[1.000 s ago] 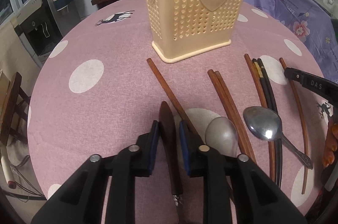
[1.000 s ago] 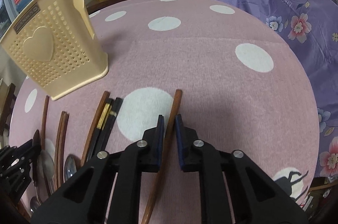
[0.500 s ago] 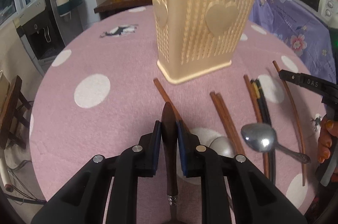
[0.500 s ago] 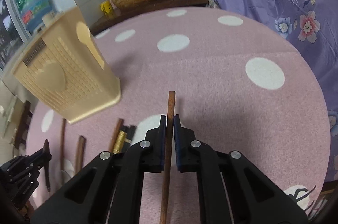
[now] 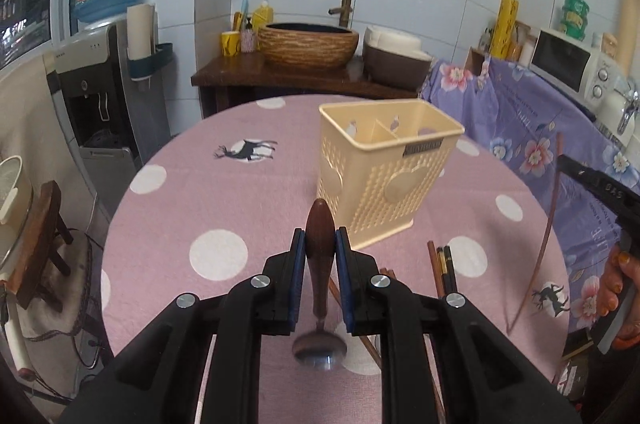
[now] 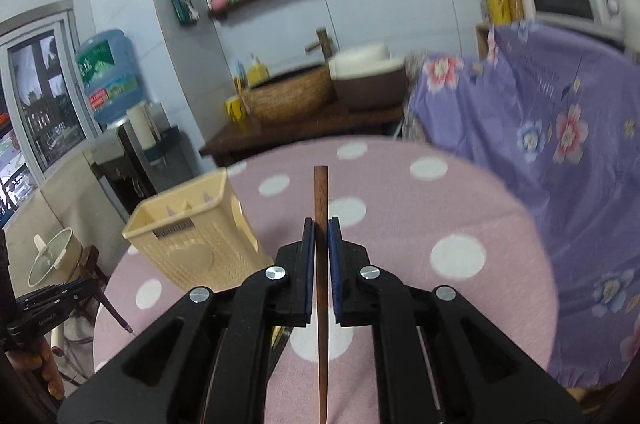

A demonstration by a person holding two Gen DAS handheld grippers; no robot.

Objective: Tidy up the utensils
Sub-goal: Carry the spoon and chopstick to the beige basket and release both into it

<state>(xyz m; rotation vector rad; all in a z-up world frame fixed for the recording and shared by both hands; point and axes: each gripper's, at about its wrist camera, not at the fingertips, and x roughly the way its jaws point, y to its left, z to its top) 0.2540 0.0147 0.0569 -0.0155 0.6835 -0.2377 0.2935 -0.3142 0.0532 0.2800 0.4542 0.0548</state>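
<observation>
Both claws are now raised clear of the counter (image 5: 168, 224). The left claw (image 5: 320, 244) stays clamped on the wooden-handled spoon (image 5: 319, 224); the right claw (image 6: 321, 236) stays clamped on a brown chopstick (image 6: 321, 196). The cream utensil basket (image 5: 384, 180) stands near the counter's centre, with remaining chopsticks (image 5: 442, 264) lying toward the near edge.

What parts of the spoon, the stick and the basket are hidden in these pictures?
- Spoon, left wrist view: its bowl hangs blurred under the left gripper, so its inside cannot be seen.
- Chopstick, right wrist view: its lower end is cut off by the bottom edge, below the right gripper.
- Basket, both views: its walls hide the bottom of its compartments.
- Chopsticks on the table, left wrist view: mostly hidden behind the gripper.
</observation>
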